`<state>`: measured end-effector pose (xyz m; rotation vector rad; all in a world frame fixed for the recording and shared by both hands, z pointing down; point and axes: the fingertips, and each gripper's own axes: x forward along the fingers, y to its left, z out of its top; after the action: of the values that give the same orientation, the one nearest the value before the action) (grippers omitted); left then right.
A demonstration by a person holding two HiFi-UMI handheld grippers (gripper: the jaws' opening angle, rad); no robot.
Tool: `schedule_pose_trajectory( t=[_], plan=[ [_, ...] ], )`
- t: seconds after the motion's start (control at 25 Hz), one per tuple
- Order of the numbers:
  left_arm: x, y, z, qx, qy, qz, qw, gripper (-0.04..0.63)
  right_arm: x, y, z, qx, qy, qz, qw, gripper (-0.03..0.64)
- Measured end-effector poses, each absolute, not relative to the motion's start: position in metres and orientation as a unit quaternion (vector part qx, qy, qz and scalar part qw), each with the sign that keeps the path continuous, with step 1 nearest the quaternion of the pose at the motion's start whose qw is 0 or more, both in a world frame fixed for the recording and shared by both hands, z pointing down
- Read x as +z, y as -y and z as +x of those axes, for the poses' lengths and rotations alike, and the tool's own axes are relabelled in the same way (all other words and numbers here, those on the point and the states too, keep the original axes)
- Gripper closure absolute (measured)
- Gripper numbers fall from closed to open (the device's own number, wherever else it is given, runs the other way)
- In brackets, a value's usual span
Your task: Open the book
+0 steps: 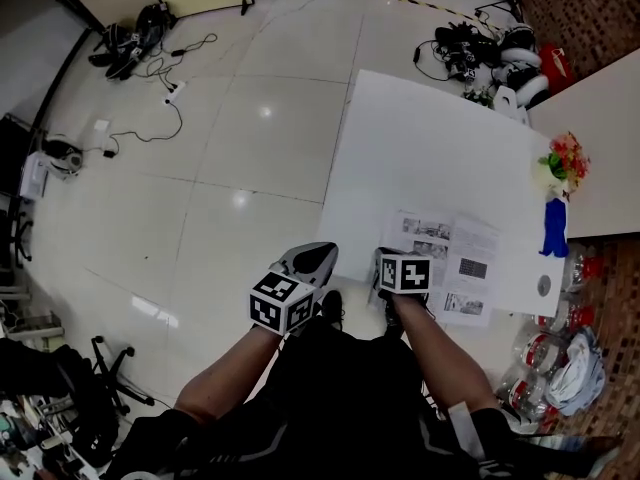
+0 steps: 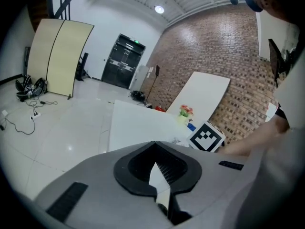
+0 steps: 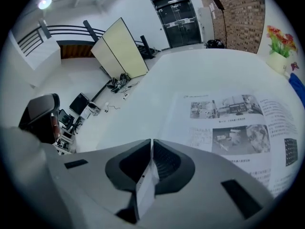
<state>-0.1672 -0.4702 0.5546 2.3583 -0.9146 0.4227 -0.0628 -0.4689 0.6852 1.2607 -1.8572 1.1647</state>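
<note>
The white table (image 1: 420, 138) was the largest thing in play, and the book (image 1: 445, 263) already lay open on it, flat near the near edge. It showed a spread of printed pages with photographs and columns of text. Judged from that alone, the opening looked done: no cover stood up, no page was lifted, and nothing was left to turn unless a particular page was wanted. What seemed to remain was only to draw the tools away.

The left gripper (image 2: 155, 147) hung off the table's near-left edge, over the floor and well apart from the book. Its jaws were closed together with nothing between them. The right gripper (image 3: 151, 143) sat at the book's near-left corner, pointing along the pages. Its jaws were likewise pressed together and empty. Whether it touched the paper could not be told.

Counted from large to small:
- There was one table bearing the book.
- There was one second white surface (image 1: 600, 138) to its right.
- There was one open book, showing two facing pages.
- There were two grippers, each with its marker cube.
- One pot of flowers (image 1: 565, 156) stood at the table's far right.
- One small blue object (image 1: 553, 230) lay just near the flowers.
- Some bottles stood on the floor at the lower right, too crowded to count.
</note>
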Motion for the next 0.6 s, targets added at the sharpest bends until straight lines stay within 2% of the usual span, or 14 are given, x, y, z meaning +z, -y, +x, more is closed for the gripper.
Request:
schedule_pose_trajectory(
  t=[0.2, 0.4, 0.6],
  plan=[
    [0.554, 0.471, -0.158, 0.153, 0.33, 0.884, 0.296, 0.6, 0.676, 0.468, -0.064, 0.42, 0.716, 0.479, 0.286, 0.614],
    [0.54, 0.478, -0.13, 0.143, 0.32, 0.894, 0.28, 0.6, 0.624, 0.47, -0.038, 0.405, 0.735, 0.5, 0.213, 0.614],
    [0.522, 0.479, -0.086, 0.131, 0.302, 0.904, 0.274, 0.6, 0.548, 0.472, 0.023, 0.352, 0.745, 0.548, 0.144, 0.614]
  ],
)
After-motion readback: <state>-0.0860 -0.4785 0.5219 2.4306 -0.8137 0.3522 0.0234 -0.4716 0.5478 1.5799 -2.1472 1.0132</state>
